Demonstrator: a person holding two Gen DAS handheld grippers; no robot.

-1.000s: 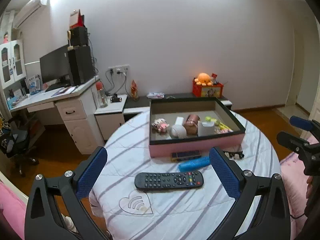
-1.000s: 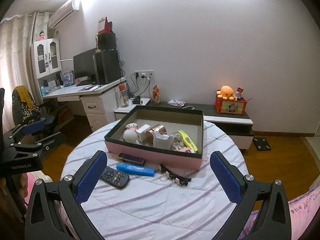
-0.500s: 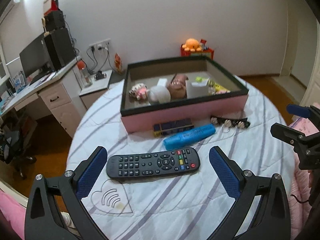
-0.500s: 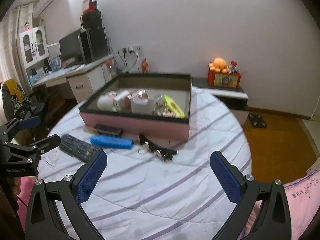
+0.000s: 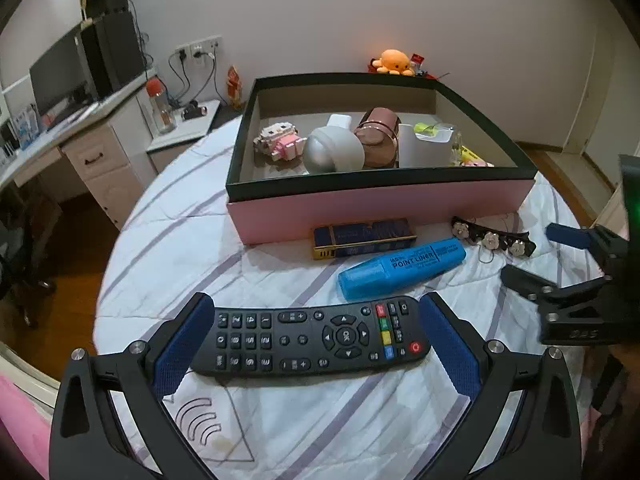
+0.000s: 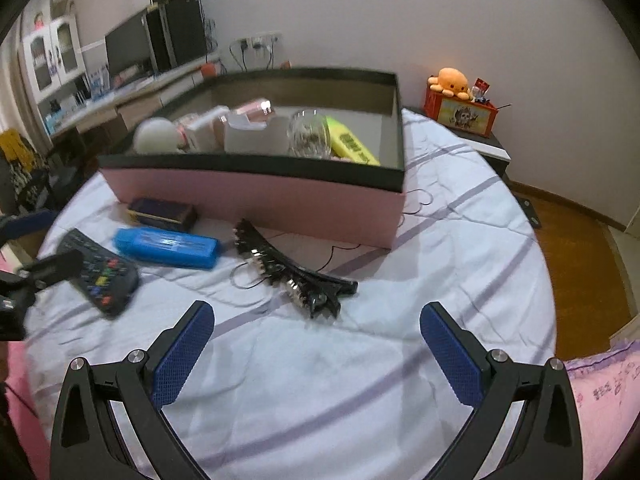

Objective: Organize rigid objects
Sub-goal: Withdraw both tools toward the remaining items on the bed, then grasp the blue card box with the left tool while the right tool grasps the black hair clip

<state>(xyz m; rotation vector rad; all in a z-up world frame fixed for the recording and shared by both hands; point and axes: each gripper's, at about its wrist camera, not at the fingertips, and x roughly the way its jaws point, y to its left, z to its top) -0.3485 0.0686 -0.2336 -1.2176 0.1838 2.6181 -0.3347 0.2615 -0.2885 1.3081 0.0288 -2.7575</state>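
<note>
Both hand-held grippers wide, empty.

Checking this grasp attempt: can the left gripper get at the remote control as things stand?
Probably yes. The left gripper is open with the remote control lying lengthwise between its pads; nothing covers it, and the blue highlighter lies clear beyond.

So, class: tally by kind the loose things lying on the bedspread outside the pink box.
Remote control: 1
Blue highlighter: 1
Dark blue box: 1
Black hair clip: 1
Total: 4
</note>
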